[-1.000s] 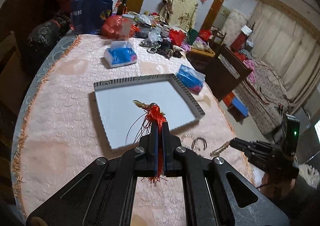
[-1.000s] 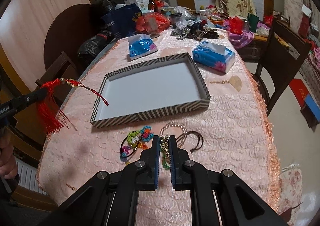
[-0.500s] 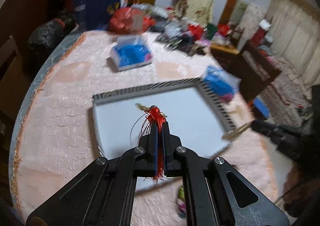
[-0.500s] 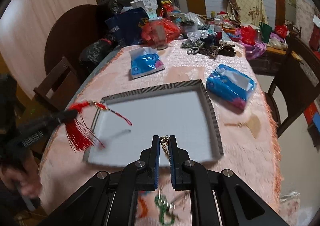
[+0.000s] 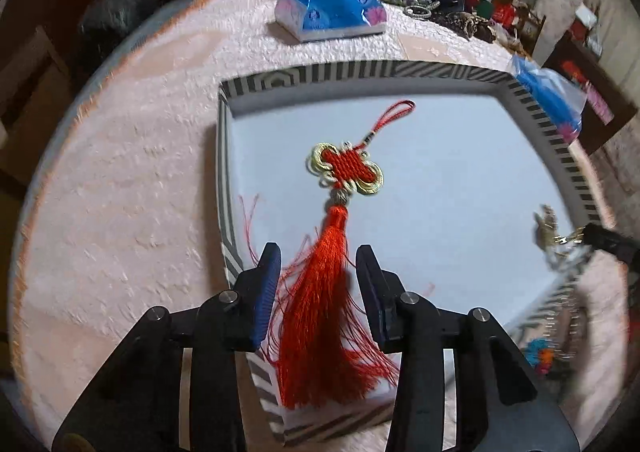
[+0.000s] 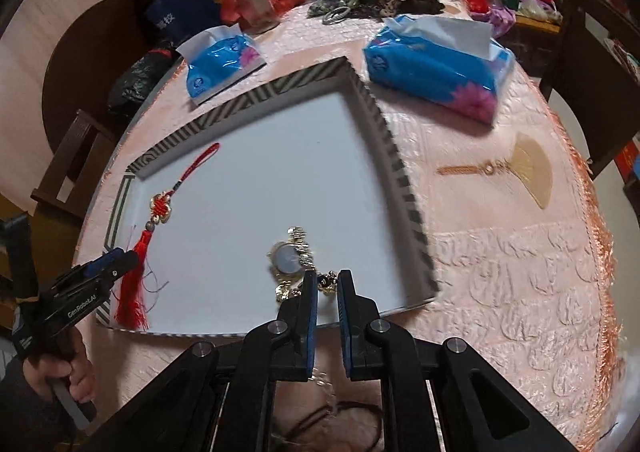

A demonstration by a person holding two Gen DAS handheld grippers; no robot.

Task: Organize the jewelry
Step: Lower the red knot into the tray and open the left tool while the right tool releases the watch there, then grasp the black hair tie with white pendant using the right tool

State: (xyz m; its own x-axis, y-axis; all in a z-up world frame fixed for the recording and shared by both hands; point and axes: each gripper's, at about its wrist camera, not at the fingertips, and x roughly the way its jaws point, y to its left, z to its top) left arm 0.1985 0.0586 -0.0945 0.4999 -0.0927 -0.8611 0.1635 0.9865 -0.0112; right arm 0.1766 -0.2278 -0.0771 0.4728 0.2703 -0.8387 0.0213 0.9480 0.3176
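Left gripper (image 5: 316, 272) spread wide, straddling red tassel of knot charm (image 5: 344, 167), not pinching it. Charm flat in striped tray (image 6: 380, 119), along its left wall, tassel end over near rim. Right gripper (image 6: 328, 284) slightly parted around gold watch (image 6: 288, 260) band; grip uncertain. Watch low over tray's near middle. Tray's centre and far half bare. Two blue tissue packs (image 6: 436, 67) beyond tray; one fan (image 6: 528, 171) right of it.

Round table (image 6: 500, 260) under pink textured cloth with orange fringe, dark wooden chair (image 6: 592, 51) at far right, another wooden chair (image 6: 76, 155) at left, cluttered far table edge, pale pink wall (image 6: 24, 63) behind.
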